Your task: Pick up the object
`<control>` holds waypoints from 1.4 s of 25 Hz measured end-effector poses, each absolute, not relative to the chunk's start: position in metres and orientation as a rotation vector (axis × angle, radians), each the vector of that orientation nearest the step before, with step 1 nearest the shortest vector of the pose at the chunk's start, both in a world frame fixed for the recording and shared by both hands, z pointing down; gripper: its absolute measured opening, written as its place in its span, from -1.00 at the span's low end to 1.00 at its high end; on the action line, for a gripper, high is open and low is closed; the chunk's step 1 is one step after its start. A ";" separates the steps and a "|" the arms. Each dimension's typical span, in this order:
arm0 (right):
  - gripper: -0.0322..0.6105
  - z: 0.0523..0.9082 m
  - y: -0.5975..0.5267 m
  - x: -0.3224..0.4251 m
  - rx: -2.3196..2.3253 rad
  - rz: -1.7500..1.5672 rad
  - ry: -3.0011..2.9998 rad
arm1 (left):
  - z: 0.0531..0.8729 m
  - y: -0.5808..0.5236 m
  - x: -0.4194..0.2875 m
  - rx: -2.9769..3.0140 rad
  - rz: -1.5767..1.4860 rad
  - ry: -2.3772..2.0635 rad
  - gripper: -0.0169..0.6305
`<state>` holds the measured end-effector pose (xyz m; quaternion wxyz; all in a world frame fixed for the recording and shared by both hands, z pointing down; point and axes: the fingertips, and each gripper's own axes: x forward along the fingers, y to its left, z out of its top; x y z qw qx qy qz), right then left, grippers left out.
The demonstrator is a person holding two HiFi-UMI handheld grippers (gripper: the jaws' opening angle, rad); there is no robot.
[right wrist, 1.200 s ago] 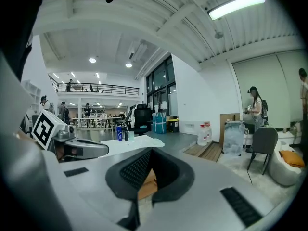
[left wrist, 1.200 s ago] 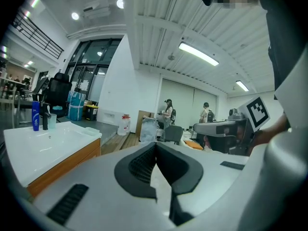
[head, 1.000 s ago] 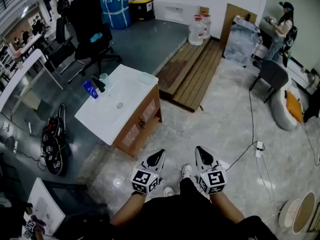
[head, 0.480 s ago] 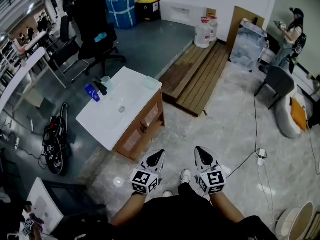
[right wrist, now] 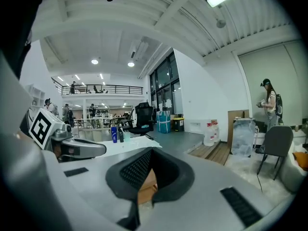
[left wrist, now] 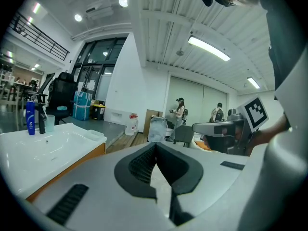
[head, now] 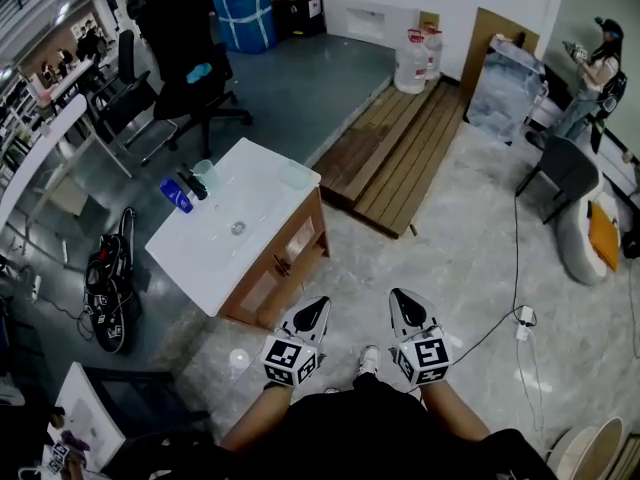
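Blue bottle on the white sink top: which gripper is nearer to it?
Left. In the head view the left gripper is lower right of the blue bottle, past the sink cabinet; the right gripper is farther right.

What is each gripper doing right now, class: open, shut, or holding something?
Left grey two-jaw gripper: shut, holding nothing.
Right grey two-jaw gripper: shut, holding nothing.

Washstand (head: 262,190) at ten o'clock, wooden platform (head: 395,158) at twelve.
Bottle (head: 176,196) and cup (head: 207,175) stand on the washstand's far-left corner.
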<state>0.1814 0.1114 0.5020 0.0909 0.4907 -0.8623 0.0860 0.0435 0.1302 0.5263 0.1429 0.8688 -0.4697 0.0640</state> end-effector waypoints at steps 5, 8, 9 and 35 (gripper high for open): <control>-0.84 0.506 0.084 0.192 1.436 0.290 -2.564 | 0.526 0.105 0.053 2.496 0.193 -1.369 -0.91; -0.84 0.507 0.071 0.198 1.424 0.298 -2.568 | 0.526 0.093 0.059 2.490 0.200 -1.376 -0.91; -0.84 0.508 0.067 0.200 1.420 0.300 -2.571 | 0.527 0.089 0.061 2.488 0.204 -1.378 -0.91; -0.84 0.520 -0.018 0.202 1.206 0.287 -2.646 | 0.534 0.017 0.057 2.382 0.214 -1.546 -0.91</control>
